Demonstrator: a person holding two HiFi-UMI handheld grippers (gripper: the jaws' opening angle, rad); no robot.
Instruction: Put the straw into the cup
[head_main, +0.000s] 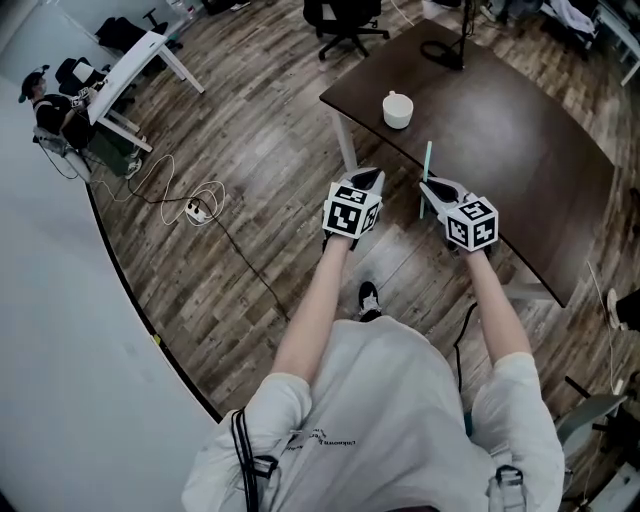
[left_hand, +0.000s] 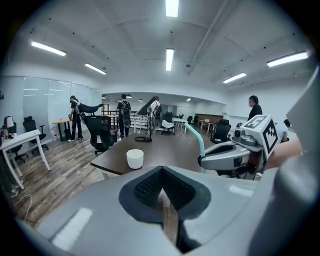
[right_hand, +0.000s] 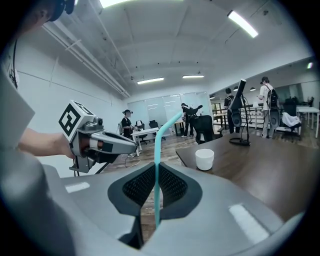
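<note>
Right gripper view: what sits between the jaws?

The right gripper (right_hand: 156, 186) is clenched on a teal bendy straw (right_hand: 157, 150). It pinches the straight stem below the bend, and the bent tip leans toward the white cup (right_hand: 204, 159).

Where is the straw, measured from that cup?

Well apart from it. In the head view the cup stands mouth up on the dark table (head_main: 520, 140). The straw is on the person's side of the cup, not over its rim.

And the left gripper (left_hand: 162, 192)?

Closed on nothing, with its pads pressed together. It is also on the person's side of the cup, no nearer to it than the straw.

So how should the step be done?

I'd judge the step in hand is the carry to the cup. Bring the straw above the middle of the cup's mouth, with one end pointing down. Lower it until that end is well inside, and only then let the jaws part. The cup looks light and nothing steadies it, so a knock on the rim could tip it. The idle gripper could brace the cup's side
</note>
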